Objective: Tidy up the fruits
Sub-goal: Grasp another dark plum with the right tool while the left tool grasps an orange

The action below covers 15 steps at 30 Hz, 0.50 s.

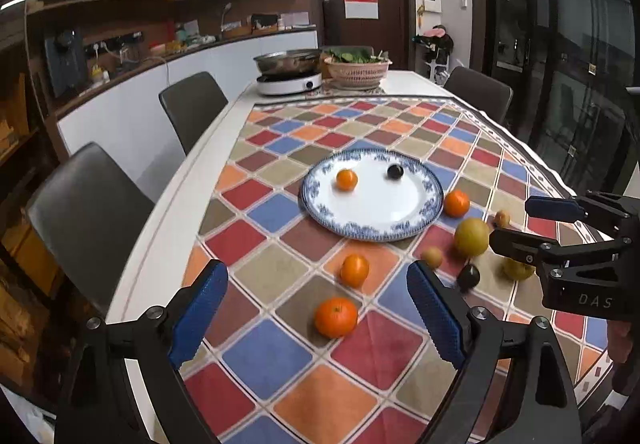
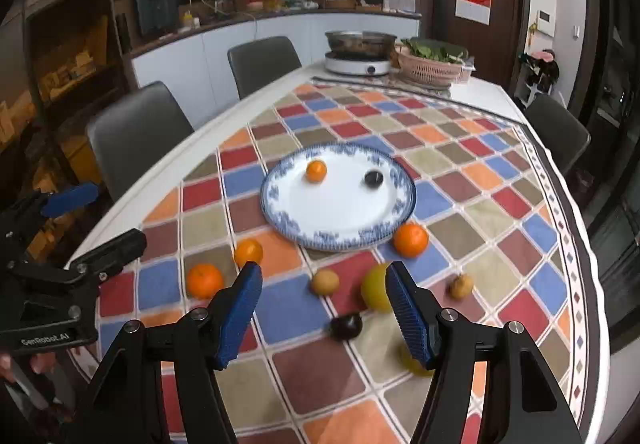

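On the checkered tablecloth [image 1: 280,211], the blue-rimmed plate [image 1: 372,230] holds one orange [image 1: 346,179] and one dark plum [image 1: 395,171]; I count roughly eight fruits left around it. My left gripper [image 1: 318,318] and right gripper [image 2: 322,318] both hang spread, empty.

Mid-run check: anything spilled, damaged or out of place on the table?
Nothing spilled or damaged. The plate holds only an orange and a dark fruit; the rest lie loose on the tablecloth.

both wrist views face forward over table, sharing plate [image 1: 372,219] [image 2: 340,215]
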{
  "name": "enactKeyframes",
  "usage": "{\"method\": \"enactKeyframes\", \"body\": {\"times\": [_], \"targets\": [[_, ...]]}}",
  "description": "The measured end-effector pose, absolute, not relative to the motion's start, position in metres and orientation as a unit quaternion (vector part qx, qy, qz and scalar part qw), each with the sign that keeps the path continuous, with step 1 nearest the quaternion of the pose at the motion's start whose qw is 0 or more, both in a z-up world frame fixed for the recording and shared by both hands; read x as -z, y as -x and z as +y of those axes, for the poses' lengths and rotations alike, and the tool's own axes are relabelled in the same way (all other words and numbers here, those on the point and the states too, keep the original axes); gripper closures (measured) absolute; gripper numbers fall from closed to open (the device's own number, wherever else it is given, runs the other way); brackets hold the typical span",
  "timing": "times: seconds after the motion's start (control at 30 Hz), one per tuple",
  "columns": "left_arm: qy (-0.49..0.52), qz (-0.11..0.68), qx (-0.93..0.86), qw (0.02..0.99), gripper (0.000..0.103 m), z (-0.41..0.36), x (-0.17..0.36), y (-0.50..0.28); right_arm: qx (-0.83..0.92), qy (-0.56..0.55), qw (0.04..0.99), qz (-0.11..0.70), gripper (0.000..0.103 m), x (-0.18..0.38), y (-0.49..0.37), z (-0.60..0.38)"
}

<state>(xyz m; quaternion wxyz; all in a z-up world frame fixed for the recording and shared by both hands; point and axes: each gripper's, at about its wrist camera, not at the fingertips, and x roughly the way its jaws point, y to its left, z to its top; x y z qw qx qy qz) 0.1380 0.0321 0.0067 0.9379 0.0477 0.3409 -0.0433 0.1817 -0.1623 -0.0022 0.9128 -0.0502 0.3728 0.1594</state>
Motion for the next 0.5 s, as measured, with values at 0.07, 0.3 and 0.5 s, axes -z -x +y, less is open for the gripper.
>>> {"method": "enactKeyframes", "body": {"times": [0.07,0.3,0.5], "targets": [[-0.038,0.349,0.046,0.935,0.011,0.034,0.000,-0.137,-0.157,0.050,0.909,0.382,0.038,0.010,-0.180,-0.163],[-0.057,0.369,0.039,0.927,0.011,0.031,0.025,-0.138,-0.148,0.058,0.900,0.405,0.038,0.033,-0.176,-0.165],[-0.055,0.392,0.039,0.918,0.011,0.033,0.041,-0.147,-0.142,0.061,0.889,0.432,0.038,0.053,-0.183,-0.164]]}}
